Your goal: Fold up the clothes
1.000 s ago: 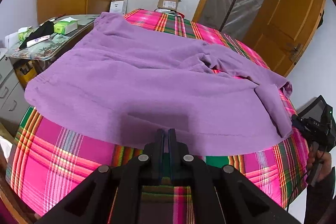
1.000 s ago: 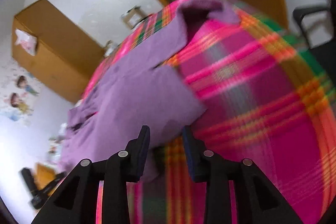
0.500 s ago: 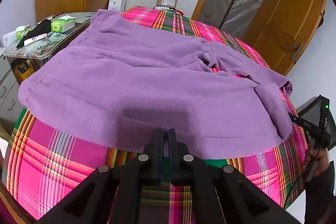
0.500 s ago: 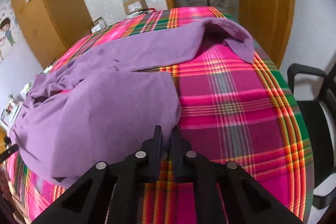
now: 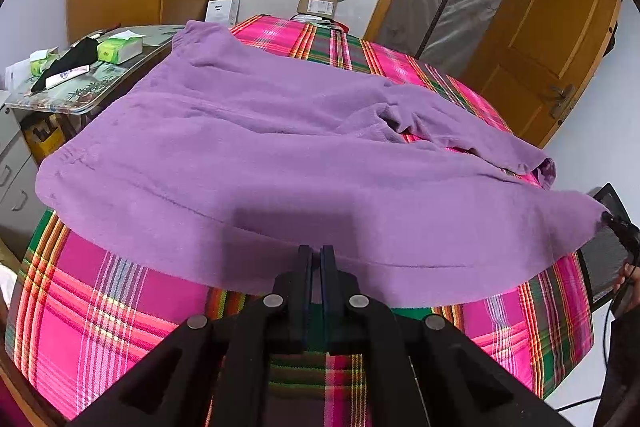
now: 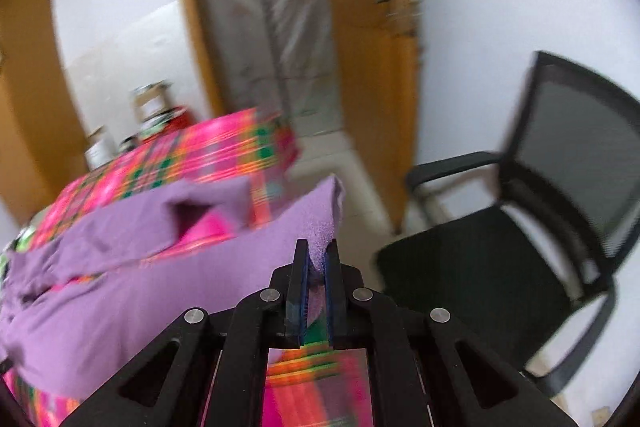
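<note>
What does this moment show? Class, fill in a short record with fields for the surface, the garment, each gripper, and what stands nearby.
surface: bed under a pink plaid cover
garment: purple garment spread across the cover, its right corner lifted off it
left gripper: shut on the garment's near hem
right gripper: shut on a corner of the garment, held above the cover
nearby: black mesh chair right of the bed; side table with green tissue boxes on the left; wooden door behind
</note>
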`<state>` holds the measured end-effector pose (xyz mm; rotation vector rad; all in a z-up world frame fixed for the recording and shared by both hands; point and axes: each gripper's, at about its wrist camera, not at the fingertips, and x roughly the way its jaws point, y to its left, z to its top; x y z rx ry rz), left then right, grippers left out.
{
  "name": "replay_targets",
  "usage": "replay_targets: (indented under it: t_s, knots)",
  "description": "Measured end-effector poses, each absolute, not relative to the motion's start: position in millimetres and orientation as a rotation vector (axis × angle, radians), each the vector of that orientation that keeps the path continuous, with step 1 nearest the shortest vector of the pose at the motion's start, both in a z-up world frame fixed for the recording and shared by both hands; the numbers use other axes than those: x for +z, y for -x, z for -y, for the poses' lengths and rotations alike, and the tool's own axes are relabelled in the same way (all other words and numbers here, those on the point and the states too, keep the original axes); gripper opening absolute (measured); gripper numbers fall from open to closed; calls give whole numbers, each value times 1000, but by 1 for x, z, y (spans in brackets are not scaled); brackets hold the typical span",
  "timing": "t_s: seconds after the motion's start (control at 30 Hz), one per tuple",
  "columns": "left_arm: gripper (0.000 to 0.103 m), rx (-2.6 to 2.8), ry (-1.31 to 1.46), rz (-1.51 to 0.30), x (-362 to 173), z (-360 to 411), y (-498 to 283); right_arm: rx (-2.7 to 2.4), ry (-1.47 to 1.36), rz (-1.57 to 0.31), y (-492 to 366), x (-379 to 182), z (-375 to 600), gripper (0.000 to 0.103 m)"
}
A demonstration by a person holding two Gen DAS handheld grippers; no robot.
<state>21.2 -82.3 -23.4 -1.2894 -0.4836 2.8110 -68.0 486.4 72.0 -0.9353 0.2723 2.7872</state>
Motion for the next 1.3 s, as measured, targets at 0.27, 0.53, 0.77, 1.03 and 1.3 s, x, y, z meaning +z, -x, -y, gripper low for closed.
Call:
replay_targets:
  t_s: [0.27,0.53,0.77,1.03,1.3]
  knots:
    - [3,2869,1287,515,-20,102,-29,2741,999,-174,55,59,-477,32]
    - [15,2986,1277,641,-18,148,-51,3283,1182,223,34,43,-309,32]
    - [24,3071,1274,815,-21,198,-75,3535,1410,681,5,11,-187,32]
    - [32,3083,1225,1052,-31,243,-78,3564,1521,971,-10,-4,-146,32]
    - [35,3081,1211,1131,-39,257,-61,3536,1509,1086,-8,-9,-134,32]
